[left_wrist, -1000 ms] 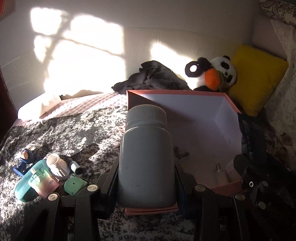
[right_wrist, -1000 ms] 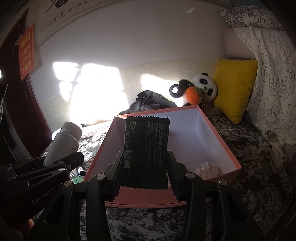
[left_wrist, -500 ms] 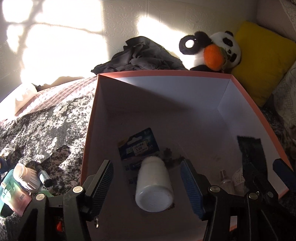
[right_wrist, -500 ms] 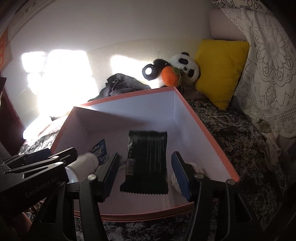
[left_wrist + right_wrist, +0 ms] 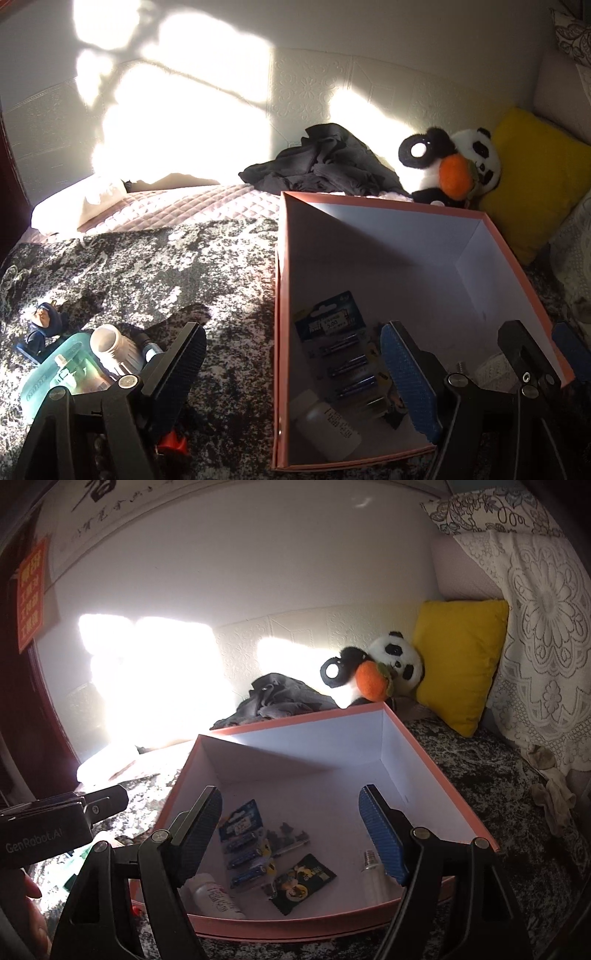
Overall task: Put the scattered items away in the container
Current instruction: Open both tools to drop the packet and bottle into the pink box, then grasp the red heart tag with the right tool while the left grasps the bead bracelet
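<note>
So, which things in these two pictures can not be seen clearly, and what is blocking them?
- Small bulb, right wrist view: partly behind the right gripper finger.
- White bottle, left wrist view: label print too small to read.
- Teal case and jar, left wrist view: partly covered by the left gripper.
- Red object, left wrist view: mostly hidden under that gripper, cannot be identified.

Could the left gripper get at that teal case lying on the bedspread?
Probably yes. The left gripper has nothing between its opening jaws, and the teal case lies just left of them, though a white jar rests on it.
</note>
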Demonstrator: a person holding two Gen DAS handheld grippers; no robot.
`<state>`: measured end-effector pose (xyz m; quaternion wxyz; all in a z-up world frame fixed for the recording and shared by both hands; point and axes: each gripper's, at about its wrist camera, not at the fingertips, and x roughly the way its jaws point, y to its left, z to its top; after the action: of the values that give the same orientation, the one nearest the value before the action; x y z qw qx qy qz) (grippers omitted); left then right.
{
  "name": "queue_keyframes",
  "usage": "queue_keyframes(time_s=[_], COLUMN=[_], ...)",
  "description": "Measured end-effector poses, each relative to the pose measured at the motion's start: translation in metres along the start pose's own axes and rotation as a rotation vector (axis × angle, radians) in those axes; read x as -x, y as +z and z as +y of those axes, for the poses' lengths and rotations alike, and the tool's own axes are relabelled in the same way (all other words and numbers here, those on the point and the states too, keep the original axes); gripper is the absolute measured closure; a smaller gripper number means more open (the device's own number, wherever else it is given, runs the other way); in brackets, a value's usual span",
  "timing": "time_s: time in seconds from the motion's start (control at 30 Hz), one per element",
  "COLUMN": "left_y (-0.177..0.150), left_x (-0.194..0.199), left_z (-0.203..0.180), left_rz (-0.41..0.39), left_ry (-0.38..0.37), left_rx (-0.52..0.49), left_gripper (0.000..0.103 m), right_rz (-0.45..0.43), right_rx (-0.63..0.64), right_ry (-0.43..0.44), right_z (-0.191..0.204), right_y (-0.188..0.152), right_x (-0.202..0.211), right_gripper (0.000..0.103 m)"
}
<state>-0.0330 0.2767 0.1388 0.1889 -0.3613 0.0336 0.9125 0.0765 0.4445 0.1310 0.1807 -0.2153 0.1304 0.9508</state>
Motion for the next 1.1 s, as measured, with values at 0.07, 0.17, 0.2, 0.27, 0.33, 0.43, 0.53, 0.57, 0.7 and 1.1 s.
queue_keyframes(time_s=[0.07, 0.17, 0.2, 0.27, 0.33, 0.43, 0.53, 0.57, 0.7, 1.1], left_y=[-0.011, -0.036, -0.045, -0.066, -0.091, -0.127, -0.151, -0.157, -0.166, -0.164], left_x=[0.017, 0.035, 0.040, 0.042, 0.035, 0.021, 0.011, 0.008, -0.008, -0.083], left_z=[0.026, 0.075, 0.092, 0.128, 0.161, 0.198, 0.221, 0.226, 0.242, 0.218], left_rz=[-0.019, -0.030, -0.032, -0.006, 0.050, 0.142, 0.186, 0.198, 0.225, 0.335], left_ry=[0.027, 0.100, 0.127, 0.185, 0.227, 0.244, 0.267, 0.272, 0.281, 0.202], left_rx=[0.012, 0.041, 0.052, 0.079, 0.114, 0.171, 0.204, 0.212, 0.232, 0.227], left_gripper=[0.020, 0.015, 0.014, 0.013, 0.013, 0.013, 0.013, 0.013, 0.013, 0.013], right_rz=[-0.038, -0.074, -0.069, -0.041, 0.020, 0.142, 0.263, 0.299, 0.429, 0.512], right_rx=[0.035, 0.103, 0.133, 0.193, 0.244, 0.298, 0.353, 0.366, 0.376, 0.344], right_ry=[0.058, 0.149, 0.185, 0.251, 0.311, 0.362, 0.377, 0.366, 0.338, 0.271], right_z=[0.022, 0.060, 0.075, 0.104, 0.133, 0.170, 0.198, 0.204, 0.216, 0.205], right_y=[-0.002, -0.010, -0.015, -0.028, -0.045, -0.074, -0.105, -0.116, -0.146, -0.152], right_x=[0.014, 0.034, 0.038, 0.043, 0.040, 0.023, 0.001, -0.007, -0.042, -0.091], right_gripper=[0.024, 0.024, 0.024, 0.024, 0.024, 0.028, 0.042, 0.044, 0.047, 0.049])
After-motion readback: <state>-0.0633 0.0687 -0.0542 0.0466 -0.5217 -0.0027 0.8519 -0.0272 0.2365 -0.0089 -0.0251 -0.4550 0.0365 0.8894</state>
